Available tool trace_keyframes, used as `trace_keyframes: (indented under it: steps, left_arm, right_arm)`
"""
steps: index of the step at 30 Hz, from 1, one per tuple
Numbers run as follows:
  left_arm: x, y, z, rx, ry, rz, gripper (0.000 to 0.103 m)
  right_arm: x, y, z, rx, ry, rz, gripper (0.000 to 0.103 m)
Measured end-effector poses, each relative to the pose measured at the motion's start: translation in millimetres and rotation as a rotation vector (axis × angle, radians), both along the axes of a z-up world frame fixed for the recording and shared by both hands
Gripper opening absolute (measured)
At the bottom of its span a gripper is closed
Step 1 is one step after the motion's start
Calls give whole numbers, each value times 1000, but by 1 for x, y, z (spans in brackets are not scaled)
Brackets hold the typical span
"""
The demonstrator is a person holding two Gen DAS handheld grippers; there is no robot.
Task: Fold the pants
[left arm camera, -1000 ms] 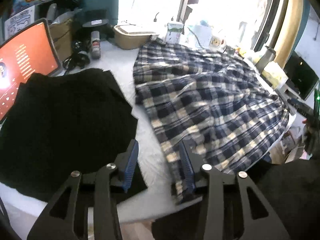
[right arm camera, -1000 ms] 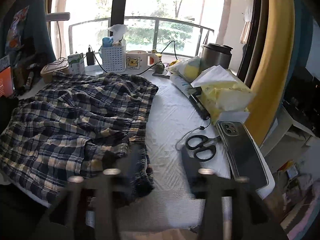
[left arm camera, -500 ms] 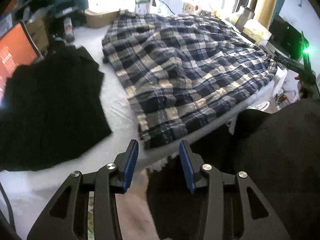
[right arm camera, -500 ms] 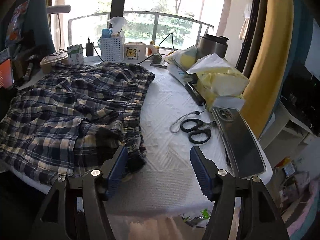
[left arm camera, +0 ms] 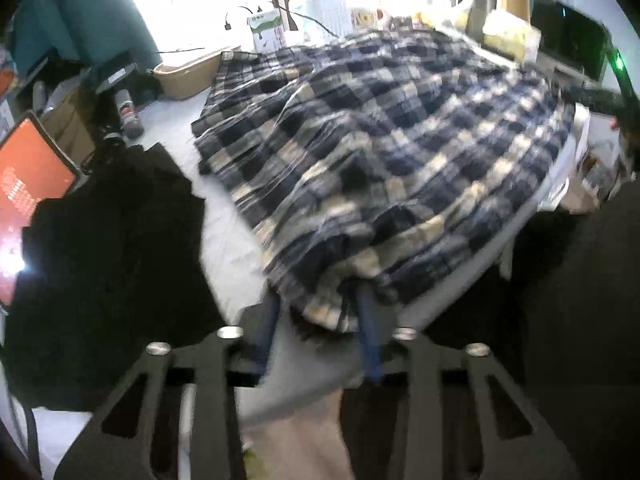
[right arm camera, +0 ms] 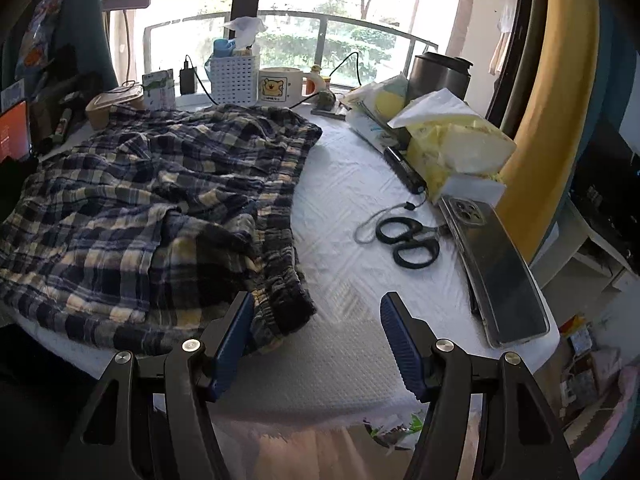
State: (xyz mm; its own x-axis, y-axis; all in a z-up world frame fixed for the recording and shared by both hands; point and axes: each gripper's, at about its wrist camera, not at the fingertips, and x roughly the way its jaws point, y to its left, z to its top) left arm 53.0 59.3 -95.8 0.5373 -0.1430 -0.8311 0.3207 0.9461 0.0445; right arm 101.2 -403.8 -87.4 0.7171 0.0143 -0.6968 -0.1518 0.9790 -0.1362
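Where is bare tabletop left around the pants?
One white patch lies between the plaid pants and the scissors, ahead of the right gripper. A narrow strip separates pants from black garment. The window edge is crowded.

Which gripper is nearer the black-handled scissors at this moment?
Right. The right gripper hovers open at the table's near edge, with the scissors just ahead and to its right. The left gripper is at the plaid pants' far hem, scissors out of its view.

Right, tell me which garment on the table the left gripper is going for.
The plaid pants: their near hem sits between the left gripper's open fingers. The black garment lies apart, off to its left, untouched.
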Motion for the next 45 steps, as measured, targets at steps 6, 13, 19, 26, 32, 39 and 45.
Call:
trace_keyframes:
  steps: [6, 13, 19, 26, 32, 39, 45]
  left_arm:
    - [4, -6, 11, -13, -71, 17, 7]
    - [7, 6, 31, -150, -103, 58, 3]
    - [9, 2, 34, -162, -109, 69, 3]
    - [6, 0, 57, -210, -166, 75, 3]
    - [-2, 3, 85, -237, -246, 87, 3]
    - [19, 9, 122, -192, -378, 61, 3]
    - [58, 12, 133, -214, -438, 78, 3]
  right_arm:
    - [-10, -1, 4, -51, -30, 40, 67]
    - [-24, -15, 9, -84, -66, 59, 67]
    - [-26, -10, -4, -55, -36, 99, 67]
    - [-12, 29, -15, -132, -82, 205, 39]
    - [-11, 33, -2, -75, -141, 240, 17]
    - [3, 18, 38, 88, -244, 188, 16]
    - [26, 23, 71, 155, -341, 160, 16]
